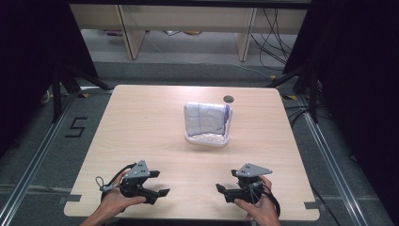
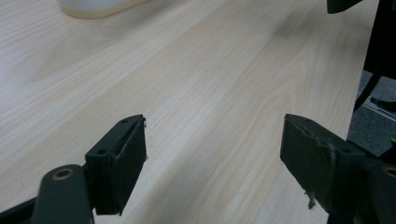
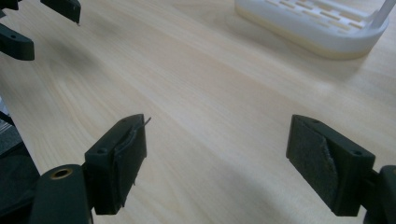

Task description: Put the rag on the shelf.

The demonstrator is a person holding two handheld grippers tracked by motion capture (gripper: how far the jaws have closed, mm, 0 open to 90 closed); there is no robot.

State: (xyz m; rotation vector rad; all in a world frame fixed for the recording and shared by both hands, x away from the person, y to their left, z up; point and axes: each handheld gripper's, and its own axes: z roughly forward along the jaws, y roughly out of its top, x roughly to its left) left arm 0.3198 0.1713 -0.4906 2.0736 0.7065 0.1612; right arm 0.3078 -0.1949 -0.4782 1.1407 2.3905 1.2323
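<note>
Toward the far middle of the pale wooden bench (image 1: 141,136) stands a white slotted plastic rack (image 1: 207,139), and a folded white cloth with thin blue lines (image 1: 204,118) sits upright in it, leaning against the rack's raised back. Just beyond the rack, a small dark round hole (image 1: 228,99) marks the bench top. The rack's low slotted base shows again at the upper right of the right gripper view (image 3: 317,28), and a pale corner of it at the top of the left gripper view (image 2: 93,7).

Well apart from the rack, near the bench's front edge, the left claw (image 1: 162,192) and the right claw (image 1: 220,189) point toward each other with bare wood between them. Each is held in one of the person's hands. Both claws stand wide with nothing between their black pads, low over the bench.
</note>
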